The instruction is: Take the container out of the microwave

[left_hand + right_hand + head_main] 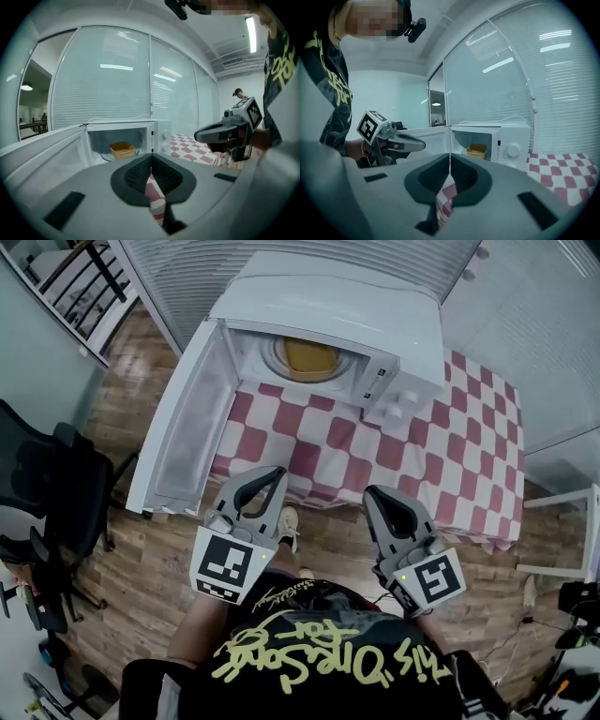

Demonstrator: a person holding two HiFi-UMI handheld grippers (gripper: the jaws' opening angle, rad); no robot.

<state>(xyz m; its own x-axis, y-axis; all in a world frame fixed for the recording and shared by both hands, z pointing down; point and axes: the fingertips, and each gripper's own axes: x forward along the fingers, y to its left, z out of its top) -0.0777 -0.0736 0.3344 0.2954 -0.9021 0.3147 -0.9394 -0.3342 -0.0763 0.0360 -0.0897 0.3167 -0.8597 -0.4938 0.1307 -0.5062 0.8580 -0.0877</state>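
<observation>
A white microwave [328, 310] stands on a table with a red-and-white checked cloth [412, 465]. Its door [183, 423] hangs wide open to the left. Inside, on the turntable, sits a yellow container [309, 356], also visible as the yellow container [123, 149] and the yellow container [476, 151]. My left gripper [277, 473] and right gripper [373, 495] are both shut and empty, held side by side in front of the table's near edge, well short of the microwave. The left gripper [151, 156] and right gripper [450, 156] show their pads pressed together.
A black office chair [47, 502] stands on the wooden floor at the left. Blinds and glass walls [309, 259] rise behind the microwave. A white stand [572, 540] is at the right, beside the table's corner.
</observation>
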